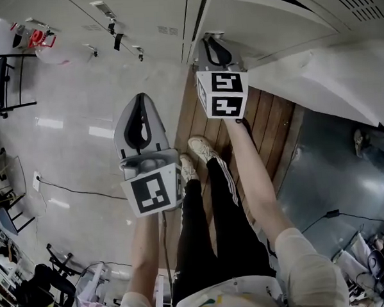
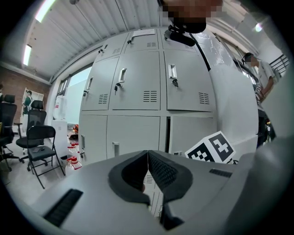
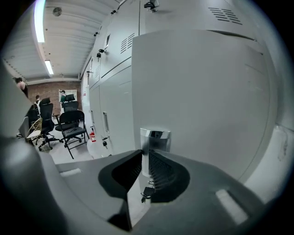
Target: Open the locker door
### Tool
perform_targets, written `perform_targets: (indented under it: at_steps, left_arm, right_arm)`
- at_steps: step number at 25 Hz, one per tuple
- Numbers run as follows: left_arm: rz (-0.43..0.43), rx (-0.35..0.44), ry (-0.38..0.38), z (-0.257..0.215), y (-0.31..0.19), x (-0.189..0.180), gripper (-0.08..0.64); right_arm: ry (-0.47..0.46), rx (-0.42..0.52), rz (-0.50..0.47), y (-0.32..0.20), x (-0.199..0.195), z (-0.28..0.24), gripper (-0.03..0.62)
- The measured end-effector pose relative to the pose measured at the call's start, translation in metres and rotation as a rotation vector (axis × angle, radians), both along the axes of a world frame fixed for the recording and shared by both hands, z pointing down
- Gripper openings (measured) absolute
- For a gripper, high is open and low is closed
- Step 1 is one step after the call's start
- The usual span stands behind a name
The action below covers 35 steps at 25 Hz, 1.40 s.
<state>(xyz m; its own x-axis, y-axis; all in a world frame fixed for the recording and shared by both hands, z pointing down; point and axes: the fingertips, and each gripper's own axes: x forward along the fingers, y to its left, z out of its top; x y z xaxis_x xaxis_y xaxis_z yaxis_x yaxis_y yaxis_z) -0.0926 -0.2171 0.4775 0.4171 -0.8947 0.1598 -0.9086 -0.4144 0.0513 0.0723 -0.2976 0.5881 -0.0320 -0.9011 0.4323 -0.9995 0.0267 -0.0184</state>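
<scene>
The grey locker door [image 3: 202,101] fills the right gripper view, and its chrome handle [image 3: 155,137] stands upright between the dark pads of my right gripper [image 3: 146,170], which is shut on it. A small key [image 3: 146,193] hangs just below the handle. In the head view the right gripper [image 1: 211,45] reaches the door's edge [image 1: 268,17], and the door looks swung slightly outward. A dark gap [image 2: 167,133] shows beside that door in the left gripper view. My left gripper [image 2: 148,165] is shut on nothing, held back from the lockers [image 1: 140,101].
A bank of grey lockers [image 2: 138,87] with handles and keys stands ahead. Black chairs [image 2: 39,147] are to the left. A person [image 2: 255,69] stands at the right. Below me are my legs, shoes [image 1: 201,149], a wooden floor strip [image 1: 267,126] and a cable [image 1: 72,188].
</scene>
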Motion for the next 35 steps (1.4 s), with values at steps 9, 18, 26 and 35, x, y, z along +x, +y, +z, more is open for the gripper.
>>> perform_targets:
  at_steps: [9, 18, 26, 35]
  left_arm:
    - [0.098, 0.009, 0.012, -0.009, 0.023, 0.023, 0.015]
    - [0.273, -0.007, 0.07, -0.011, 0.037, 0.064, 0.017]
    - [0.371, -0.044, 0.092, 0.006, 0.037, 0.098, 0.019]
    - [0.535, -0.114, 0.098, 0.033, 0.005, 0.141, 0.183]
  right_arm:
    - [-0.011, -0.011, -0.051, 0.053, -0.012, -0.001, 0.046]
    - [-0.017, -0.025, -0.104, 0.094, -0.014, -0.003, 0.04]
    - [-0.004, 0.011, -0.13, 0.123, 0.01, -0.011, 0.002]
    - [-0.033, 0.003, -0.102, 0.145, 0.027, -0.008, 0.002]
